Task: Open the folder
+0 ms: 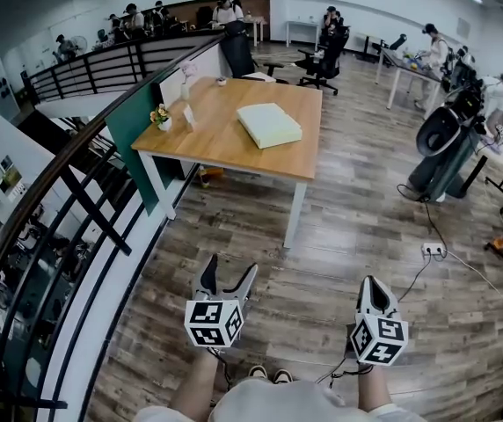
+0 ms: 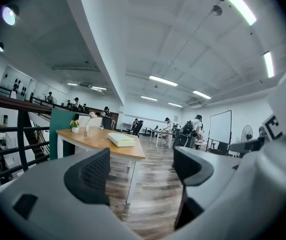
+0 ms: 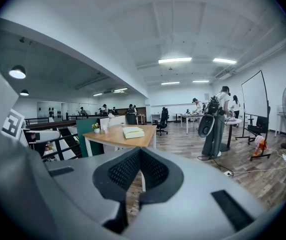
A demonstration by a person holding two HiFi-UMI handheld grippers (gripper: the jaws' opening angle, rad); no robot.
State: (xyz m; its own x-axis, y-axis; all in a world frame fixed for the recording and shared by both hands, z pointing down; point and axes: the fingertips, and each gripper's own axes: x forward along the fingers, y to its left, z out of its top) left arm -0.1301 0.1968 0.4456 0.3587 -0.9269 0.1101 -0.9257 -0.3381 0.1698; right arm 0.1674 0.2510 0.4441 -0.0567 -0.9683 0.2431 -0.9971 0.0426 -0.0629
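A pale green folder [image 1: 270, 124] lies closed and flat on a wooden table [image 1: 225, 143], far ahead of me; it also shows as the folder [image 2: 121, 139] and the folder [image 3: 133, 132] in the two gripper views. My left gripper [image 1: 230, 279] hovers over the floor, well short of the table, its jaws spread wide with nothing between them. My right gripper [image 1: 372, 295] hangs beside it, jaws touching at the tips, holding nothing.
A small flower pot [image 1: 161, 117] and a white card stand near the table's left edge. A green partition [image 1: 137, 121] and black railing [image 1: 67, 209] run along the left. Office chairs [image 1: 324, 55], a dark machine [image 1: 441, 148], a floor socket [image 1: 433, 251] and people lie beyond.
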